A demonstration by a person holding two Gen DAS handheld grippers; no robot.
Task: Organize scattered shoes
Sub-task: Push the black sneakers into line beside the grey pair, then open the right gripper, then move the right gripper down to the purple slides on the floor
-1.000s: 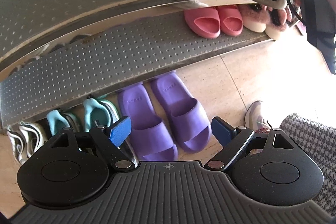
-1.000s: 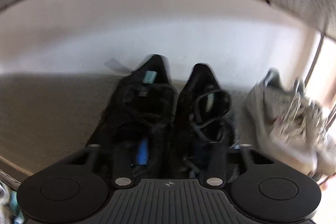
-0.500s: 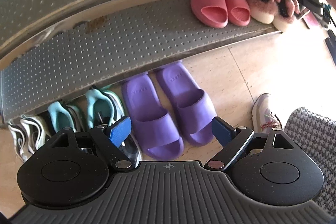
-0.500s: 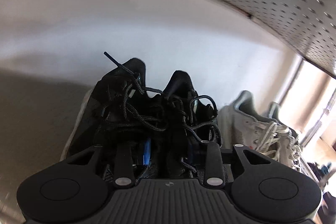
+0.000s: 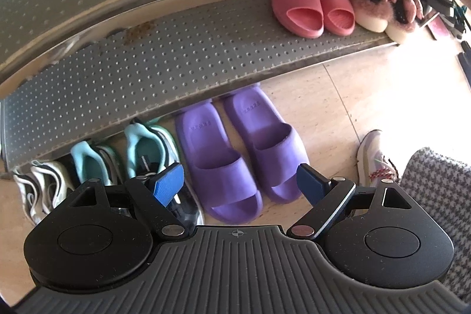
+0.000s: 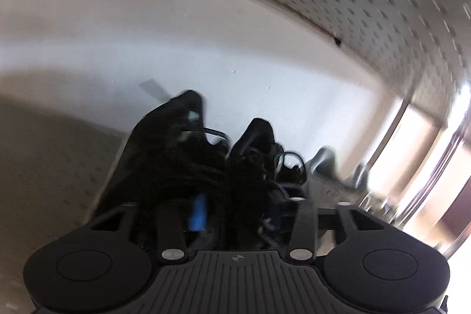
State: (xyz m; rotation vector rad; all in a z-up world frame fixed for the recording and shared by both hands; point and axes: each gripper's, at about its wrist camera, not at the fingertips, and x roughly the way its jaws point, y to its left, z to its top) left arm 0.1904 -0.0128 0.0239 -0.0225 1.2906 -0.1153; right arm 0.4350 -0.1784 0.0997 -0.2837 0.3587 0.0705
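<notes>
A: Where's the pair of black sneakers (image 6: pixel 206 167)?
B: Center of right-wrist view, on a shelf (image 6: pixel 53 161) w/ wall behind. Right tool (image 6: pixel 238 214) jaws opening, sneakers between them.
A: Left tool (image 5: pixel 240 184)?
B: Spread wide, empty, above purple slides (image 5: pixel 235 152) on the floor (image 5: pixel 368 96).

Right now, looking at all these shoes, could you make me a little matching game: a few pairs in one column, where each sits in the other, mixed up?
Shoes:
1. purple slides
2. pink slides
3. black sneakers
4. teal sneakers

Places:
A. on the rack's lower shelf, beside fluffy slippers
B. on the floor, heels tucked under the rack, left of the purple pair
C. on the floor, in front of the open left gripper
D. on an upper shelf, against the white wall

Pairs: 1-C, 2-A, 3-D, 4-B
</notes>
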